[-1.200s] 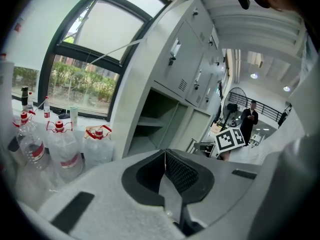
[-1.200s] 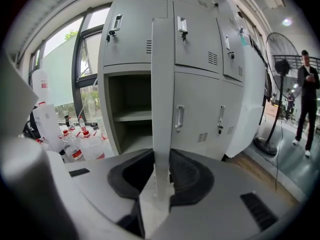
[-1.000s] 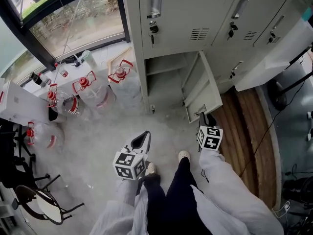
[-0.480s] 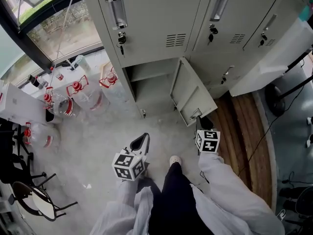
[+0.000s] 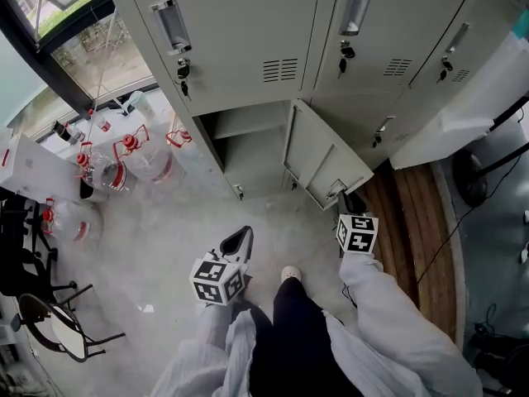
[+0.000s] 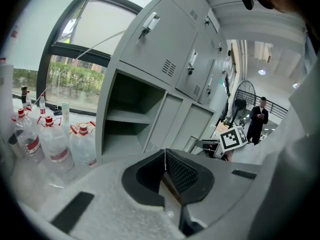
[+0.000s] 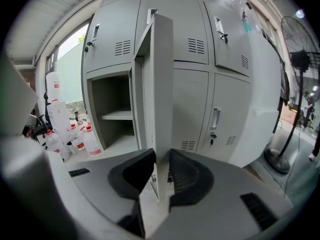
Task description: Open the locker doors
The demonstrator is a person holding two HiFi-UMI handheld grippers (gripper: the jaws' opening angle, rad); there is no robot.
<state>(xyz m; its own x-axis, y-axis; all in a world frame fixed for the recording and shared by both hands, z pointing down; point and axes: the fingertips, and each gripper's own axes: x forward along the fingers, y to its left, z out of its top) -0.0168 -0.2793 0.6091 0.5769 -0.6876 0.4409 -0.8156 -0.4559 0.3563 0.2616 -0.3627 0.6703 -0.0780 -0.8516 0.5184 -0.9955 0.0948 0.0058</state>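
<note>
Now my right gripper (image 7: 161, 158), clamped on the edge of the lower door (image 7: 162, 84), has swung it wide of the locker (image 5: 248, 40), opening that compartment; my left gripper (image 6: 165, 156) stays shut, empty.

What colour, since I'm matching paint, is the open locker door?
Light grey; the open locker door shows best in the right gripper view.
</note>
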